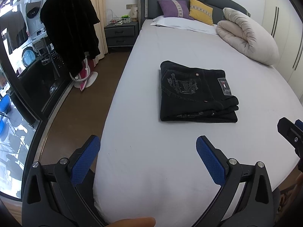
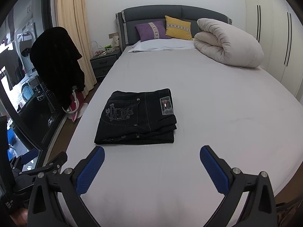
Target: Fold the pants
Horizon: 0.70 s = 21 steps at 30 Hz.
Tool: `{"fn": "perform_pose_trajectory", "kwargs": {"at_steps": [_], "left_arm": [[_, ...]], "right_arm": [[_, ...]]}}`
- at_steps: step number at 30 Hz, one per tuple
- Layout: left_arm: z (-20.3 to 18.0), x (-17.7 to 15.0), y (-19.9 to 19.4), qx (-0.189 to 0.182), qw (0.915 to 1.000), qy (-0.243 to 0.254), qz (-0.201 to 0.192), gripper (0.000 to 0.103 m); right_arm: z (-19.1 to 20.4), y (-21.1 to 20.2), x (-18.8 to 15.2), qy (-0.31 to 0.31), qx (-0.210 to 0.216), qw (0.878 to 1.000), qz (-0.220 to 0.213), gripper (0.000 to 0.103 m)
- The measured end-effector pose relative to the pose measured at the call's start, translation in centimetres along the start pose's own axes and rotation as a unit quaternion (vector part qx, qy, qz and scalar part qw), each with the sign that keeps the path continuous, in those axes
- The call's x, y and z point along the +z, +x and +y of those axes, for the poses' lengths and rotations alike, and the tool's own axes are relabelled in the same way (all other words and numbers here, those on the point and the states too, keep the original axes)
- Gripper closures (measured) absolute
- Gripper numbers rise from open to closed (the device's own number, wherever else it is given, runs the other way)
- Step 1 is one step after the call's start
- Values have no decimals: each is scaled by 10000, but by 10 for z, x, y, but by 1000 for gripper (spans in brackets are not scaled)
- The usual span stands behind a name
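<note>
The black jeans (image 2: 137,116) lay folded in a compact stack mid-bed (image 2: 217,113), well clear of both grippers. Left gripper (image 1: 147,146) and right gripper (image 2: 152,156) stood spread, empty. Denim judged heavy, limp, non-slippery; best pinched through all layers at the stacked edges.

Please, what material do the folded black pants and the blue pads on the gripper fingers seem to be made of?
The folded black pants look like matte denim: contrast seam stitching, metal rivets and a waistband patch show. The blue pads on the gripper fingers look like rubber or soft plastic, with a fine grid texture; which one is unclear.
</note>
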State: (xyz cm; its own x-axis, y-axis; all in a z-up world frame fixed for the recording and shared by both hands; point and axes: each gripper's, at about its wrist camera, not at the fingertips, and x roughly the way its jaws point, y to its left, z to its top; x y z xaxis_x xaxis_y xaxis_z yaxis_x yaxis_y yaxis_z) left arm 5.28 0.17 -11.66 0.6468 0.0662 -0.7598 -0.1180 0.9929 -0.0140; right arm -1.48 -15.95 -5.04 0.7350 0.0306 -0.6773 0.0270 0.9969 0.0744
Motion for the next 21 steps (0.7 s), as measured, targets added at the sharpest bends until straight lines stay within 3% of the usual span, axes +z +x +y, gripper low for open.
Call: {"fn": "perform_pose_trajectory", "kwargs": {"at_steps": [21], "left_arm": [[1,-7,3,1,9999,-67,90,0]], "right_arm": [[3,6,-3,-9,-6,9999,103,0]]}}
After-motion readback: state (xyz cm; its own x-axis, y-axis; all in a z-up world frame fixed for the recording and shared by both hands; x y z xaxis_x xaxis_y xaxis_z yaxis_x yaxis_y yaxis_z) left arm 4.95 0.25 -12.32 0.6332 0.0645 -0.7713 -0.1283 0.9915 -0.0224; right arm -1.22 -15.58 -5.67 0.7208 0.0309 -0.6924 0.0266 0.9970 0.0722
